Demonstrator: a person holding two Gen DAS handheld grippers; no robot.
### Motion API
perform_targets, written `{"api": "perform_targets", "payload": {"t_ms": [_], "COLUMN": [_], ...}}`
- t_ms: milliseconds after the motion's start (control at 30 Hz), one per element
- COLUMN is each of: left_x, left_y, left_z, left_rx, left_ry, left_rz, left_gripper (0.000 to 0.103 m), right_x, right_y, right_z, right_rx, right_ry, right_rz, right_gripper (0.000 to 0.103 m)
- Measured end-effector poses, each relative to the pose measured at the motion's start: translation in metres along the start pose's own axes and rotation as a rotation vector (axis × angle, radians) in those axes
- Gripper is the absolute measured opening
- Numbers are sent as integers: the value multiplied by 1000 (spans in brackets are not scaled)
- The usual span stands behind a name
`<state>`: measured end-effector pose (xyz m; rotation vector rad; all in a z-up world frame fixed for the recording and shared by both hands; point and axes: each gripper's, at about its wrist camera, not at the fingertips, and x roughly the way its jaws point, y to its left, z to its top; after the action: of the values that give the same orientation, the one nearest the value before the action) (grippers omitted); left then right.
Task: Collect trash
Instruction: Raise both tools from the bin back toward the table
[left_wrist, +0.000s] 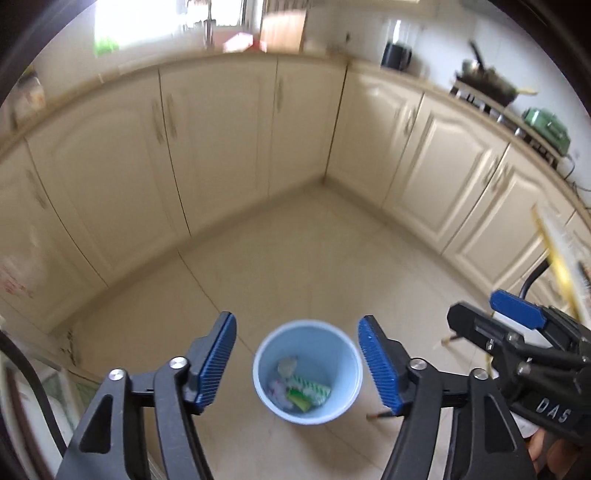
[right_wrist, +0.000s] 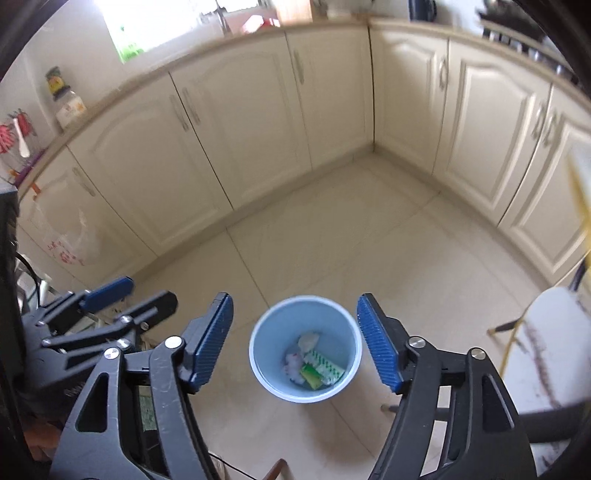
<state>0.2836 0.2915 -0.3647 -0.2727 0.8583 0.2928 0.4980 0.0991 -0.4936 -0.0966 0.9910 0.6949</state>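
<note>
A light blue trash bin stands on the tiled kitchen floor and holds several pieces of trash, among them a green-and-white wrapper. It also shows in the right wrist view with the trash inside. My left gripper is open and empty, held high above the bin. My right gripper is open and empty too, also above the bin. The right gripper shows at the right edge of the left wrist view, and the left gripper at the left of the right wrist view.
Cream cabinets run along the back and right walls under a counter with a kettle and a stove with a pan. A white-seated chair stands at the right. A plastic bag hangs at the left.
</note>
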Motion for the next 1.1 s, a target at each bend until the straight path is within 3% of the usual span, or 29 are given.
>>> {"api": "perform_targets", "payload": {"t_ms": [100, 267, 500, 633, 700, 833, 967, 1100], "left_x": [-52, -140, -275, -335, -363, -391, -387, -377], "left_y": [-16, -79, -113, -131, -139, -153, -159, -166], "left_z": [6, 0, -69, -113, -161, -212, -292, -323], "left_rx": [14, 38, 95, 119, 130, 139, 139, 153], "left_ry": [-98, -265, -498, -619, -667, -754, -815, -855], "left_rz": [7, -20, -63, -82, -95, -112, -134, -162], "left_gripper": [77, 86, 100, 102, 102, 102, 102, 102], "right_x": [-50, -147, -296, -367, -398, -453, -490, -519], "right_y": [8, 12, 16, 27, 33, 43, 46, 44], "right_z": [3, -3, -26, -45, -55, -77, -95, -114], "right_rx": [-9, -14, -20, -19, -16, -16, -14, -1], "right_ry": [-79, -228, -459, -568, -614, -705, -761, -805], "right_rz": [-26, -74, -154, -225, -258, -336, -387, -438], "right_gripper": [89, 98, 103, 103, 103, 103, 103, 103]}}
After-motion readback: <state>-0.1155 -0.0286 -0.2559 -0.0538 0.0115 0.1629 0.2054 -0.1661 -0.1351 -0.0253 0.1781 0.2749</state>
